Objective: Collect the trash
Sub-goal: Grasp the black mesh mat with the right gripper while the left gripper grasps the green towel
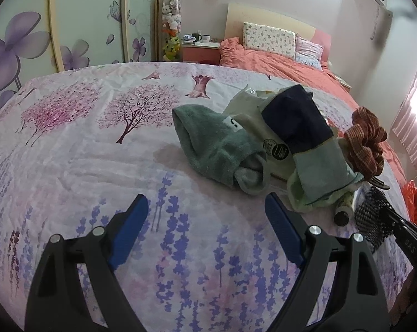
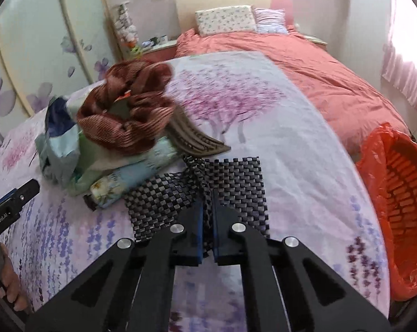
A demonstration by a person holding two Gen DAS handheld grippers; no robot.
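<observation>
My right gripper (image 2: pixel 207 207) is shut on a black checkered mesh mat (image 2: pixel 236 182) that lies crumpled on the flowered bedsheet (image 2: pixel 291 149). In the left wrist view that mat (image 1: pixel 370 215) shows at the far right. My left gripper (image 1: pixel 205 202) hovers open over the bare sheet with nothing between its blue pads. Ahead of it lies a pile: a green towel (image 1: pixel 208 144), a navy and green cloth (image 1: pixel 299 121), a brown scrunchie (image 1: pixel 366 141) and a small dark-capped bottle (image 1: pixel 342 215). A red basket (image 2: pixel 401 193) lined with a red bag stands right of the bed.
A brown comb (image 2: pixel 194 138) and a folded floral umbrella (image 2: pixel 131 177) lie beside the pile under the scrunchie (image 2: pixel 128 113). A salmon duvet (image 2: pixel 319 77) and pillows lie beyond. A hand (image 2: pixel 6 276) holds the left tool at the left edge. Wardrobe doors stand to the left.
</observation>
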